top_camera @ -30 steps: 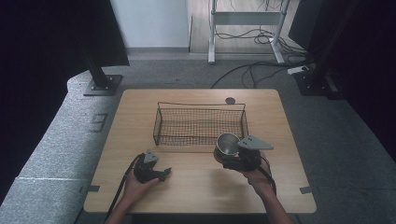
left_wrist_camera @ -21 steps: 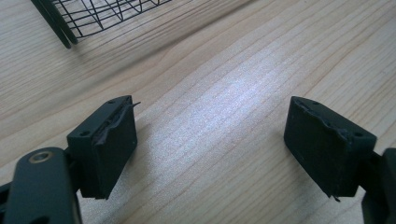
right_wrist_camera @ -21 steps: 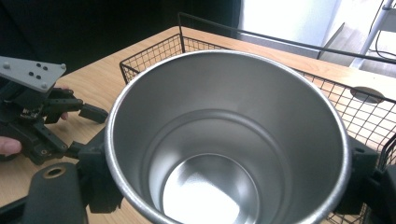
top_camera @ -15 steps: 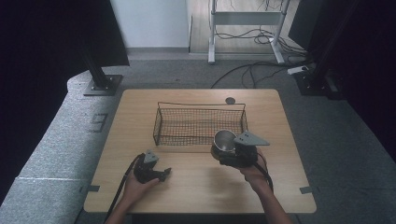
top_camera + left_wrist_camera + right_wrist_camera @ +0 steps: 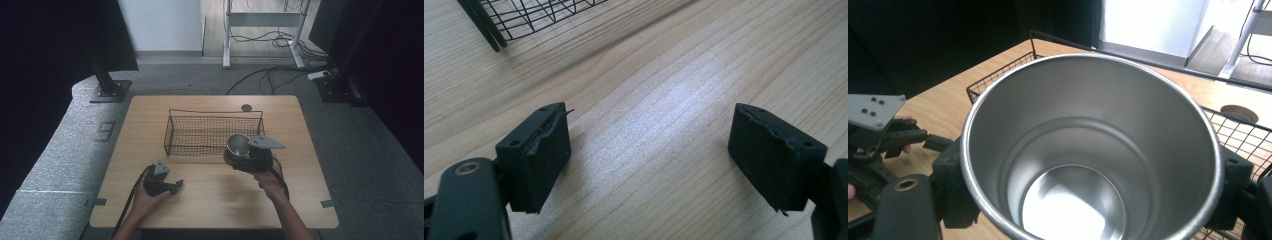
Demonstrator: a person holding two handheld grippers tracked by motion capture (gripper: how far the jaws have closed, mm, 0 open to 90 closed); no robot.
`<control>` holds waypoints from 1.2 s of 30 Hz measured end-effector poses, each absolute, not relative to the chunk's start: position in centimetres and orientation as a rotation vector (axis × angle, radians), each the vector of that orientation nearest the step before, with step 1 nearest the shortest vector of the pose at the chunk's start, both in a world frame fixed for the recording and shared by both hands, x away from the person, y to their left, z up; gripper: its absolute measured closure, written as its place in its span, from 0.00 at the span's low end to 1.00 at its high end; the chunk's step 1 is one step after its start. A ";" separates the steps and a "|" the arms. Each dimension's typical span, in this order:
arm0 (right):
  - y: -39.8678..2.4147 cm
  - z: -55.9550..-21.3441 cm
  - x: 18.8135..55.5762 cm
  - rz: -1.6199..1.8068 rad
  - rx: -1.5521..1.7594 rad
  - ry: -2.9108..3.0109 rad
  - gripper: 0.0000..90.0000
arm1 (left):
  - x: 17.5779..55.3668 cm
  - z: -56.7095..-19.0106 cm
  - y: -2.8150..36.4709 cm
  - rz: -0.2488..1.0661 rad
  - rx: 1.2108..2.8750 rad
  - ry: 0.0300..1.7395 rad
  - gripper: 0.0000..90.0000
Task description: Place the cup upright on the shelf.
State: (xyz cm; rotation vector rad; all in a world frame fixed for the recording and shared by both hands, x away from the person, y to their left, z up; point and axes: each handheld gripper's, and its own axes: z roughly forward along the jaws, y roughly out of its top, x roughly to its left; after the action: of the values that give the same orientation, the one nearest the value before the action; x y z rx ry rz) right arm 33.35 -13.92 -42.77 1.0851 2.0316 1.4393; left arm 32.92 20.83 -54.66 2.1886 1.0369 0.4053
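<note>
My right gripper (image 5: pixel 239 159) is shut on a shiny steel cup (image 5: pixel 238 145), held upright in the air at the front right corner of the black wire basket (image 5: pixel 200 131). In the right gripper view the cup (image 5: pixel 1088 165) is empty, open mouth up, with the jaws pressed against its two sides. My left gripper (image 5: pixel 176 185) rests low over the table near the front left, open, with bare wood between its fingers (image 5: pixel 536 150). The basket's front corner (image 5: pixel 494 25) is at the top left of the left gripper view.
A small round dark disc (image 5: pixel 246 107) lies on the wooden table (image 5: pixel 300 200) behind the basket. Cables and stand feet (image 5: pixel 106 92) are on the floor beyond the table's far edge. In the right gripper view the left gripper (image 5: pixel 878 130) is at the left.
My right gripper has carried the cup a little to the left and toward the basket's front edge. The left gripper has stayed where it was.
</note>
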 end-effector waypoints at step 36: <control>-14.3 -40.1 37.3 1.451 1.109 1.980 0.20 | 32.9 -54.7 20.8 0.406 2.189 1.037 0.19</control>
State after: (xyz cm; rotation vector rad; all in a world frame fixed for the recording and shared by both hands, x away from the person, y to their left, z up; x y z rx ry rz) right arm 37.30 -14.25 -40.06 1.1092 1.9797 1.4506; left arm 32.92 20.83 -54.66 2.1889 1.0373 0.4058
